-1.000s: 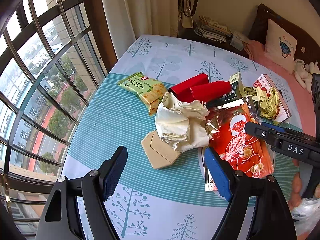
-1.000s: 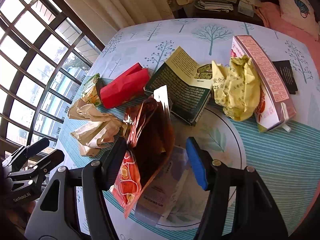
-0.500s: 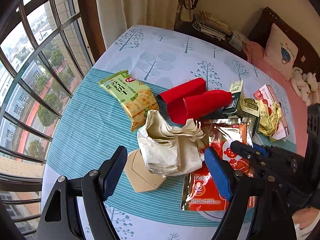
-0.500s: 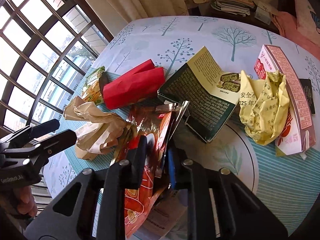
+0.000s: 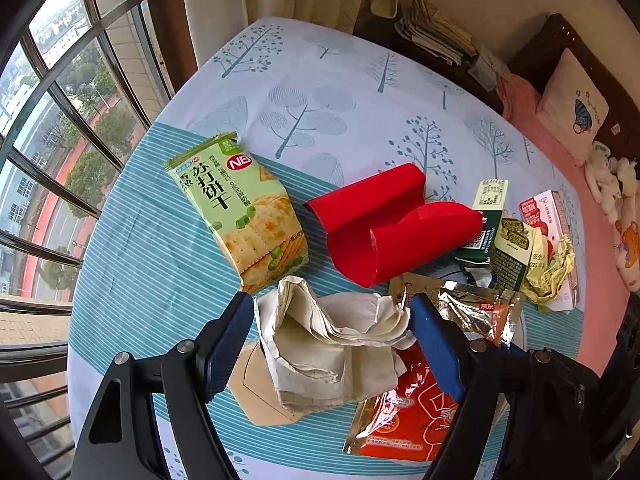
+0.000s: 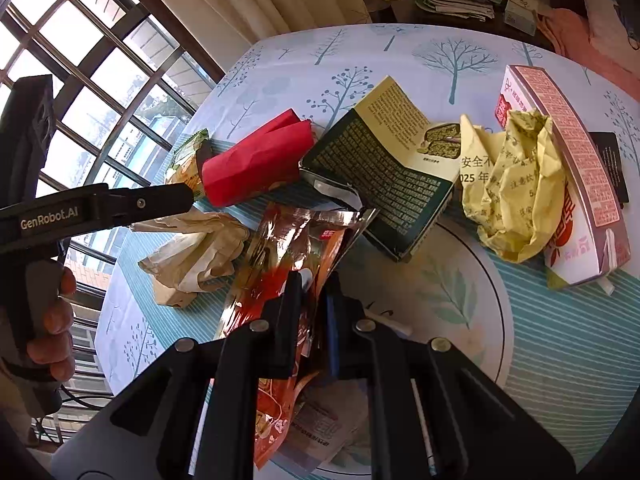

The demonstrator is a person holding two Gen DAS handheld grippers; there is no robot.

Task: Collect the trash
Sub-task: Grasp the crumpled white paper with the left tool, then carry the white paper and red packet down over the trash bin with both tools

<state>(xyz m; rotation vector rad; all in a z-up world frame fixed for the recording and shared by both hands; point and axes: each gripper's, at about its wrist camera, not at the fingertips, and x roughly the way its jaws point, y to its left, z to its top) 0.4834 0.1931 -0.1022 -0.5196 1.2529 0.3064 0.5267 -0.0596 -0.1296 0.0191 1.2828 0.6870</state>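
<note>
Trash lies heaped on a tree-print tablecloth. My left gripper is open and points steeply down, its blue pads on either side of a crumpled cream paper wad without pressing it. In the right wrist view the same gripper hangs over that wad, held by a person's hand. My right gripper has its jaws closing, with the pads pinching the upright edge of a red foil snack bag. That bag lies just right of the wad.
A green cracker pack and red paper rolls lie behind the wad, with a beige card under it. A dark green box, a yellow wrapper and a pink carton sit to the right. Windows border the table's left edge.
My left gripper came forward and down until its open fingers straddle the paper wad. My right gripper's jaws went from wide apart to pinched on the red foil bag.
</note>
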